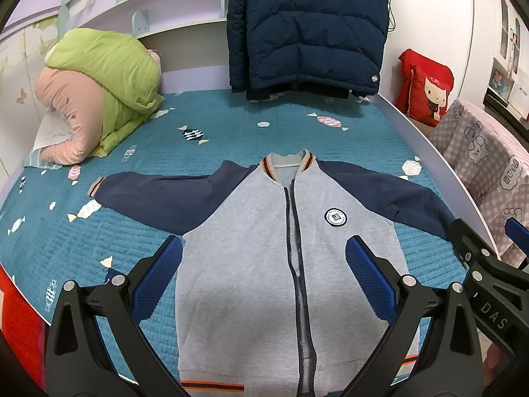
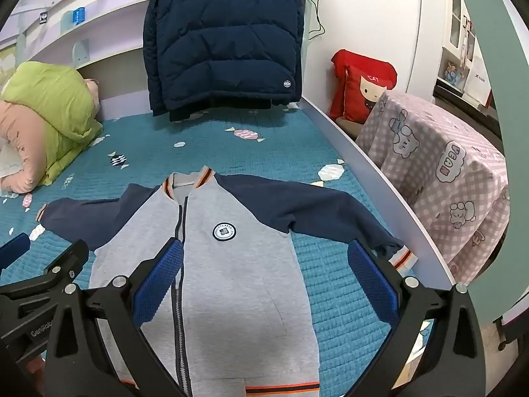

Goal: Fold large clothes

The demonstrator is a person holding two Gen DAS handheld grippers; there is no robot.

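A grey jacket (image 1: 251, 264) with dark blue sleeves lies flat on the bed (image 1: 139, 231), front side up, zip closed. Both sleeves are spread out to the sides. One cuff (image 2: 401, 258) reaches the white bed edge (image 2: 380, 172). The collar, cuffs and bottom band have orange and dark stripes. A round badge (image 1: 335, 216) sits on the chest; its tiny words are too small to read.

The left gripper (image 1: 264, 271) hangs above the jacket with its blue pads spread wide and nothing between them. The right gripper (image 2: 264, 274) hangs above the jacket too, also spread wide and holding nothing. Each one shows at the edge of the other's view. White letters "DAS" can be read on the right one in the left view, and "GenRobo" on the left one in the right view.

Around the jacket the bed is clear enough. A green and pink quilt (image 1: 99, 92) is bunched up in the far left corner. A big dark blue puffy coat (image 1: 307, 26) hangs at the far end of the bed, with a small patch near its hem. Nothing lies on the jacket.

The bed has a teal cover with candy pictures on it. Beside the bed stands something draped in a pink checked cloth (image 2: 439, 172) with bears and the word "VGAN". Behind it is a red cushion (image 2: 363, 82) with a cartoon face and the word "CAT". Pale purple shelves (image 1: 165, 6) run along the far wall. A white cabinet (image 2: 459, 33) stands at the far right.
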